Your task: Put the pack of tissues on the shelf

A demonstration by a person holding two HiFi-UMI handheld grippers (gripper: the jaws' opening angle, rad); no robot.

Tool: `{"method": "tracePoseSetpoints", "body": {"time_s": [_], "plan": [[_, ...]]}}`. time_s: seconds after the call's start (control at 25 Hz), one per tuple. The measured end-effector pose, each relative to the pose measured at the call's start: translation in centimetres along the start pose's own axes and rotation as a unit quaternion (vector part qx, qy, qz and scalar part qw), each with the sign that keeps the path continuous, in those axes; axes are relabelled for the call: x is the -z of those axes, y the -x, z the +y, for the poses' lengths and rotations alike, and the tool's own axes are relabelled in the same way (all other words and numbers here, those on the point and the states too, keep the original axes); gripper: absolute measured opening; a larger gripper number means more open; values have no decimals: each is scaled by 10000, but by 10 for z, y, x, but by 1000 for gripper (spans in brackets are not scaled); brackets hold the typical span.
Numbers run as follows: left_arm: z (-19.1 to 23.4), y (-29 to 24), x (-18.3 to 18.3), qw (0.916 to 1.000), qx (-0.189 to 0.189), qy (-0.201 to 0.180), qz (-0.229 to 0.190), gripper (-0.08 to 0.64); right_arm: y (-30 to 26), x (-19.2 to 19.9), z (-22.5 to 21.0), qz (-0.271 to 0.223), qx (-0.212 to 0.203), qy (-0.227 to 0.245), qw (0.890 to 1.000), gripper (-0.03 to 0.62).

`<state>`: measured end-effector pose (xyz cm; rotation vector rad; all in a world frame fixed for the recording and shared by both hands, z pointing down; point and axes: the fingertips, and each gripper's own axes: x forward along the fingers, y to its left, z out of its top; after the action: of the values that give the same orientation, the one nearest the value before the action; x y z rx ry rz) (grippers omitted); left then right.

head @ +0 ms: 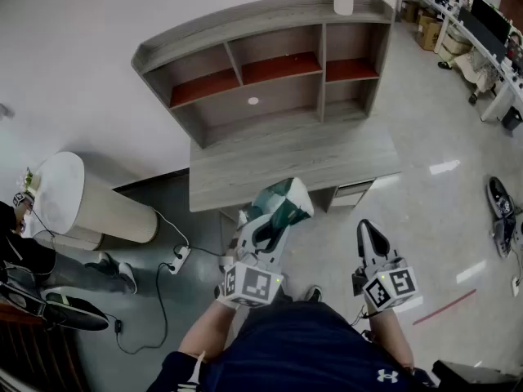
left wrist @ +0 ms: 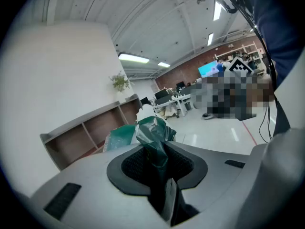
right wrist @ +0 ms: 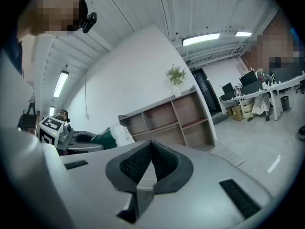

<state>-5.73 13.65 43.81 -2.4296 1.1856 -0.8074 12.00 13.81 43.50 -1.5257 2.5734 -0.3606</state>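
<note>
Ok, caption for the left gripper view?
The left tool grips the tissue pack by its green wrapper, shelf ahead.

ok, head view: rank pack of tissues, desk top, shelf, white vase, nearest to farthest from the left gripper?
1. pack of tissues: clamped in the left gripper.
2. desk top: just ahead of the pack.
3. shelf: behind the desk top, against the wall.
4. white vase: on the shelf's top, right end.

All three views toward the shelf [head: 278, 109]
</note>
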Motion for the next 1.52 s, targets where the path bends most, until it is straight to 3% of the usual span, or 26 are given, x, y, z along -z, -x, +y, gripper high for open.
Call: {"method": "tracePoseSetpoints", "body": {"time_s": [0.2,0.56,1.52], "plan": [[-16,19,11,10000,-34,-82,24,101,16,8,16,108,98,-5,9999,11],[-3,32,10,9995,-29,-290,-115,101,13,7,39,101,158,134,9997,11],[-42,31,-11,9991,-306,-273,51,101,47,8,8,101,-55,-35,9999,11]]}}
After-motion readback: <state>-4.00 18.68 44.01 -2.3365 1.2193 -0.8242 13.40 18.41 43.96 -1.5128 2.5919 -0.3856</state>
